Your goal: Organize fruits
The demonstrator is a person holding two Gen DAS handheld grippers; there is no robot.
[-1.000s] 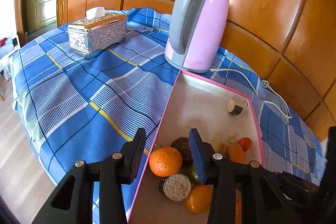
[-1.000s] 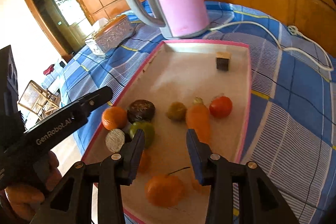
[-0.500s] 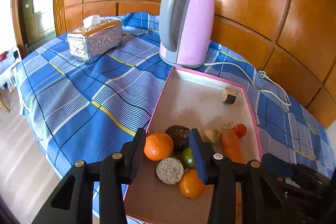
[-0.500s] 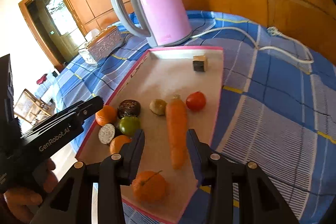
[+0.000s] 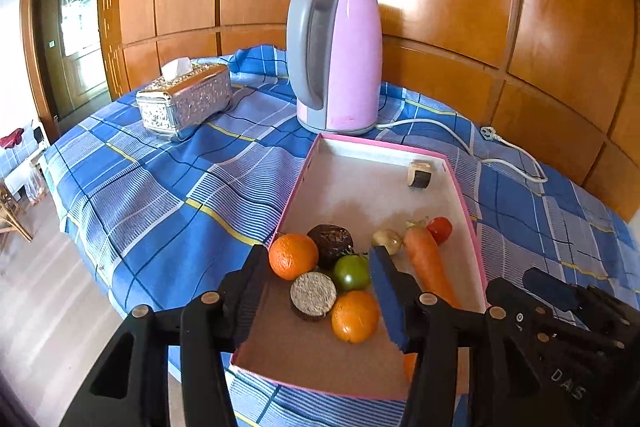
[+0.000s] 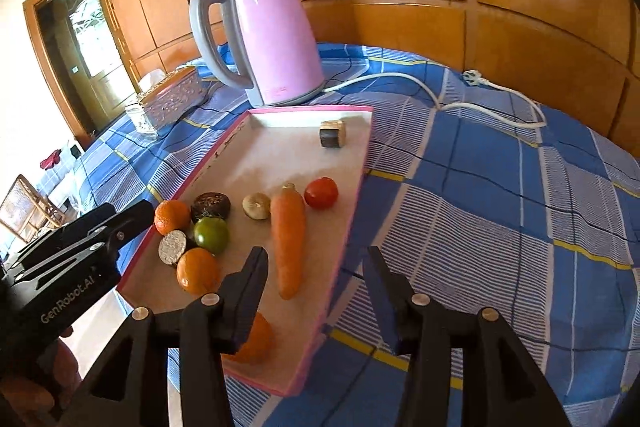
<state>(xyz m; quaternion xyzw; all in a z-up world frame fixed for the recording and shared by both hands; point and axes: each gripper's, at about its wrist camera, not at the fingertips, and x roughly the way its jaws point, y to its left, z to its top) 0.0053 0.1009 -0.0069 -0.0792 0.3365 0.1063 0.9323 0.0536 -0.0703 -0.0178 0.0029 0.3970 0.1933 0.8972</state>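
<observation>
A pink-rimmed tray (image 5: 454, 171) (image 6: 352, 195) lies on the blue checked cloth. It holds oranges (image 5: 293, 255) (image 6: 172, 216), a green fruit (image 5: 351, 272) (image 6: 211, 235), a dark round fruit (image 5: 330, 240), a cut grey disc (image 5: 313, 294), a carrot (image 5: 428, 263) (image 6: 287, 235), a red tomato (image 6: 321, 192), a small onion-like bulb (image 6: 257, 205) and a dark block (image 6: 332, 134). My left gripper (image 5: 318, 269) is open above the tray's near left fruits, empty. My right gripper (image 6: 316, 269) is open above the tray's near right edge, empty.
A pink and grey kettle (image 5: 334, 57) (image 6: 260, 35) stands behind the tray, its white cord (image 6: 440, 95) trailing right across the cloth. A silver tissue box (image 5: 184, 99) sits at the far left. Wood panelling backs the table; the table edge drops to floor at left.
Both grippers have drawn back and up from the tray, so more of the tray and table shows. The right gripper has shifted right, over the tray's right rim. The fruits have not moved.
</observation>
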